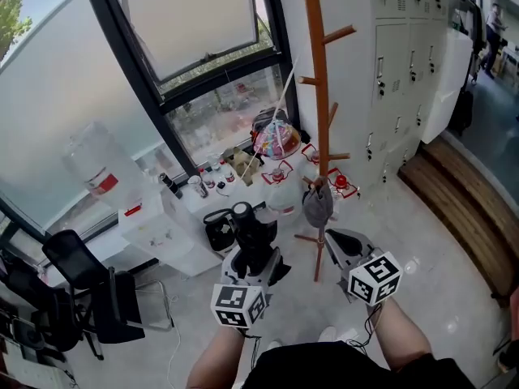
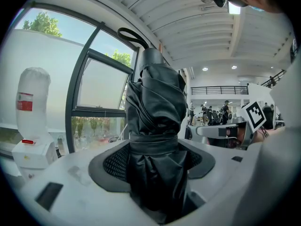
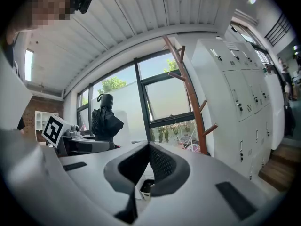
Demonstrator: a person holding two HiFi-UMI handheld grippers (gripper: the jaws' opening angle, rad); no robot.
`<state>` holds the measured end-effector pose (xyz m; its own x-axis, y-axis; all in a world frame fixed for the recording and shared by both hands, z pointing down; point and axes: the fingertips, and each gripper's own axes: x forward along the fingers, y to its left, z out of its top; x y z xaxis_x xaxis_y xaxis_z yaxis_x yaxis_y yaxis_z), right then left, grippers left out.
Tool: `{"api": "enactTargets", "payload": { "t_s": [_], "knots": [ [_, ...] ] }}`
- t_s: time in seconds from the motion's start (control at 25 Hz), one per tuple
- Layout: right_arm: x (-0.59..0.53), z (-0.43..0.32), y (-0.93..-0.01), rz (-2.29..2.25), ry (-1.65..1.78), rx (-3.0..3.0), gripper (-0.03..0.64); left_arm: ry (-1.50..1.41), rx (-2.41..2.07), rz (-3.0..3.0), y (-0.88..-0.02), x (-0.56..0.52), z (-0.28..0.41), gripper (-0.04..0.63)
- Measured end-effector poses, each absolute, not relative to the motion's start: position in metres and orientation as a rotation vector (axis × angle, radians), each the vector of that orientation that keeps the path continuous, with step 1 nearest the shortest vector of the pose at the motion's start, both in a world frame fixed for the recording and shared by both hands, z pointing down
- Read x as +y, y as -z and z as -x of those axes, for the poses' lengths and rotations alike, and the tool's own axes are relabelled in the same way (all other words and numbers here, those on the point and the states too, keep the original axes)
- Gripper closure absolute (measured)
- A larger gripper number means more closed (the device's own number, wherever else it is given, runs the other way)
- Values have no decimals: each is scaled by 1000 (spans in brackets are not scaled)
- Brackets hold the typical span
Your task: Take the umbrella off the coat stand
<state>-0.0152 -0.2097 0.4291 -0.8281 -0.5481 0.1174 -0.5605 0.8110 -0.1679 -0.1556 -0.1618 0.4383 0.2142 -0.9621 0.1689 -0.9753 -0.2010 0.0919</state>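
Black umbrella (image 2: 157, 98) clamped in wide L gripper (image 2: 157, 157), R gripper (image 3: 148, 147) closed, empty

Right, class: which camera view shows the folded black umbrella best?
The left gripper view: the umbrella fills the frame, its folds and strap clear, clamped in the left gripper. The head view shows it smaller, from above. The right gripper view shows it small, at the left.
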Motion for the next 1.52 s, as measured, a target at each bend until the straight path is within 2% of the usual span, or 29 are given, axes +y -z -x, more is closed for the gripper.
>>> {"api": "enactTargets", "payload": {
  "t_s": [0.48,1.52],
  "knots": [
    [-175,69,-443,-1055,-339,-2849,565,-122,-1663,-2409,-457,-134,202,304],
    [-64,20,-457,-1471,-336,-2669,565,-157,-1247,-2618,-487,-42,153,305]
  ]
}}
